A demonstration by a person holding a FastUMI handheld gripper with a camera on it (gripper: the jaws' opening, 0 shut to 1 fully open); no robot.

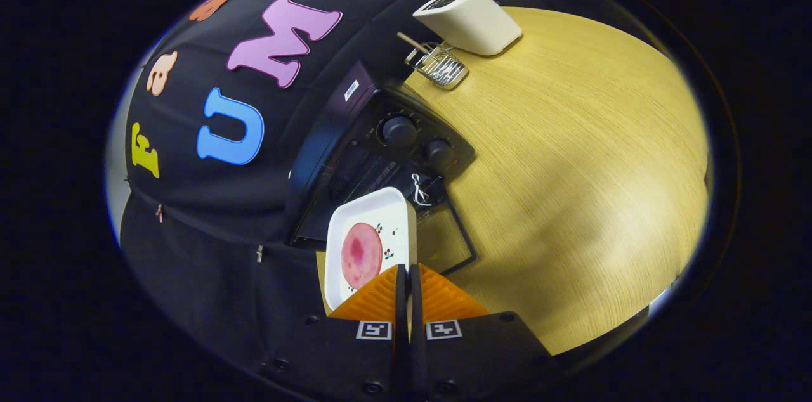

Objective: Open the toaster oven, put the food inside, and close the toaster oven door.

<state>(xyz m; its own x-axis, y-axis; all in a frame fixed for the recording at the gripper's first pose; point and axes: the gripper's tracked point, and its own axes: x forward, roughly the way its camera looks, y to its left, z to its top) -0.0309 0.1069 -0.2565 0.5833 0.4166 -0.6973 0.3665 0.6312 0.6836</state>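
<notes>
Tongs [406, 275] pinched narrow on rim of white plate [368, 231] w/ food [361, 255], held up; toaster oven [380, 155] lies straight ahead beyond plate, door dropped open on surface [571, 167].

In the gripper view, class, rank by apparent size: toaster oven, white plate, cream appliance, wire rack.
1. toaster oven
2. white plate, held edge-on in the shut claw; nearness enlarges it
3. cream appliance, roughly plate-sized, so unsure
4. wire rack
</notes>
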